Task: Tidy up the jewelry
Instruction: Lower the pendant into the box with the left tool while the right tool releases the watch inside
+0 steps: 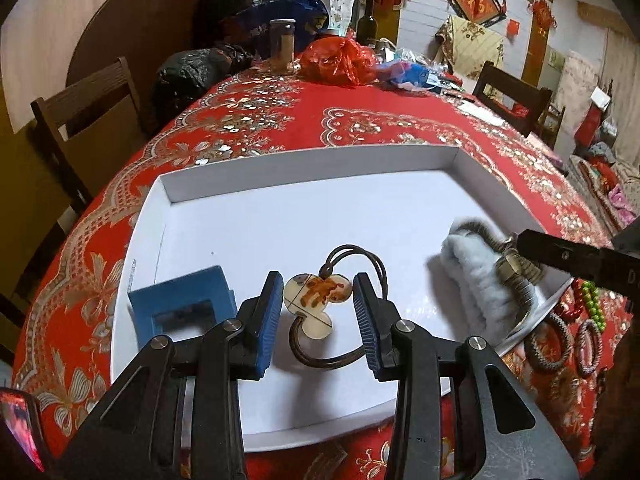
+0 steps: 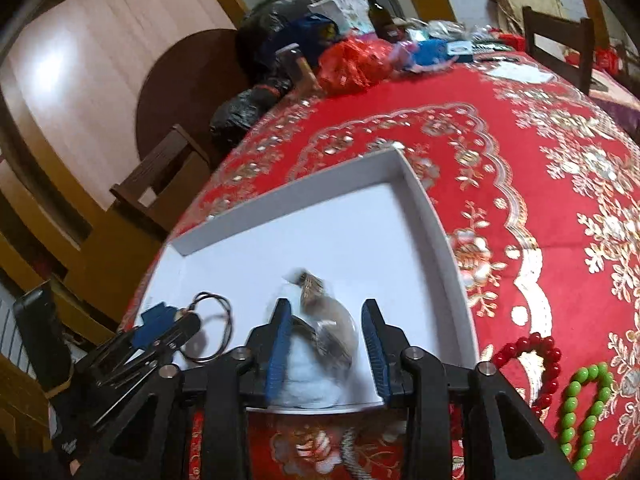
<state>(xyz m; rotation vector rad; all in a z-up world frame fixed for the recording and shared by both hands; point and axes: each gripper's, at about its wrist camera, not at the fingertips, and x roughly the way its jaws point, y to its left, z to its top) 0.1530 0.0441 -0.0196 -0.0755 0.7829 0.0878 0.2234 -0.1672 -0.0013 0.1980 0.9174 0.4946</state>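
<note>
A shallow white box (image 1: 304,168) sits on the red tablecloth; it also shows in the right wrist view (image 2: 440,236). In it lies a cream and brown pendant (image 1: 316,300) on a dark cord. My left gripper (image 1: 318,312) is open, its blue pads either side of the pendant, not touching it. A small blue box (image 1: 182,300) lies to the left. A clear bag with white fluff and a bronze bracelet (image 1: 516,276) lies at the box's right. My right gripper (image 2: 326,344) is open above that bag (image 2: 328,336).
Loose bracelets lie on the cloth right of the box: red beads (image 2: 536,364), green beads (image 2: 580,404), woven bangles (image 1: 560,340). Plastic bags (image 1: 340,60), a jar (image 1: 282,46) and a bottle (image 1: 366,20) crowd the far table edge. Wooden chairs (image 1: 88,120) stand around.
</note>
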